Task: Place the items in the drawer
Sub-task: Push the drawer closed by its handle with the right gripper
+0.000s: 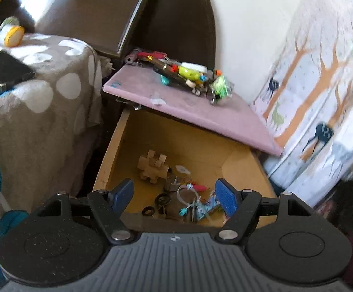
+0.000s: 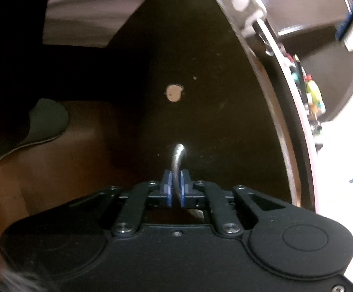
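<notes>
The wooden drawer stands pulled out under the pink top of a nightstand. Inside lie a wooden puzzle and a jumble of small items. A pile of small colourful items sits on the pink top. My left gripper is open and empty, just above the drawer's near end. My right gripper is shut on the drawer's curved metal handle, against the dark drawer front. The pile also shows edge-on in the right wrist view.
A bed with a spotted grey blanket lies left of the nightstand, with a black box and a yellow-lidded jar on it. A patterned curtain hangs on the right. A slipper lies on the brown floor.
</notes>
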Motion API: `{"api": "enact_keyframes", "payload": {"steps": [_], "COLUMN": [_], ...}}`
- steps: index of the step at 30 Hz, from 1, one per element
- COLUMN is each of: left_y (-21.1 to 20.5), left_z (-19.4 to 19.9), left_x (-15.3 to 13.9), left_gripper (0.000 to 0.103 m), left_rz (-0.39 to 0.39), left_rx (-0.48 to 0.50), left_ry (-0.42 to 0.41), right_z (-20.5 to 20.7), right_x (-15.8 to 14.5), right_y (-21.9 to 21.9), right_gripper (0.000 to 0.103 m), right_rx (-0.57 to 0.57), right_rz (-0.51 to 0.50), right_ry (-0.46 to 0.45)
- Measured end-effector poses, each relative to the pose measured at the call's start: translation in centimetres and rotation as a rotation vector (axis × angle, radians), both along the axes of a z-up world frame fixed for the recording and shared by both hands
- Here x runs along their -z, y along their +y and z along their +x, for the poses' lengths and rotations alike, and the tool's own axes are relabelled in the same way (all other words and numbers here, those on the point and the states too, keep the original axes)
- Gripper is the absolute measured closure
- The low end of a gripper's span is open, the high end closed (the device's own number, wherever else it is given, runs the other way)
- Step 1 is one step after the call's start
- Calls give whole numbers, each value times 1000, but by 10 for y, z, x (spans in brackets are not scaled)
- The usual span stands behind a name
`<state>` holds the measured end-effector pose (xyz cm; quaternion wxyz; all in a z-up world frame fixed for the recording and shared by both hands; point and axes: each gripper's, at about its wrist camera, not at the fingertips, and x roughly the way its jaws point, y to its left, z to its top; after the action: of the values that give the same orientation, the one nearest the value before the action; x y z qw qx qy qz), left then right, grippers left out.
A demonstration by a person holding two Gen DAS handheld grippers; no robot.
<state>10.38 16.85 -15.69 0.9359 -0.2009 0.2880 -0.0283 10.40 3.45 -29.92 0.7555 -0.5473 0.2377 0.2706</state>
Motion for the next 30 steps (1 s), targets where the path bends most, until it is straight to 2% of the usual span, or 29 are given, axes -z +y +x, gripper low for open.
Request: {"api": "enact_keyframes", "payload": {"steps": [7,11,14,15,18,23,30], "left_y": [18,25,30,31,24,10,10], "left_z": [2,4,5,5,6,10,15], "left_x": [3,3,3,2,-1,-5,-1], "left_gripper": [29,29,29,29,29,29,29], "left_rz": [-88,-98,-105,-97,-4,130,150], "left_rx": [-12,-26,-37,-42,-48,-20,-4], "left_ry": [-31,-43,-52,-55,-60,-56,-31], "right_z": [-1,7,24,30,52,76,112], "right_x": [-3,-3,-7,-8,-8,-3,0], "right_y": [-2,-2,1,3,9,11,15], "right_gripper": [102,102,102,102,101,102,101], "right_rx": [20,20,63,71,93,66,104], "right_rz": [25,34,55,57,55,39,54], "right_ry": [-15,-23,-34,-41,-29,-40,-49]}}
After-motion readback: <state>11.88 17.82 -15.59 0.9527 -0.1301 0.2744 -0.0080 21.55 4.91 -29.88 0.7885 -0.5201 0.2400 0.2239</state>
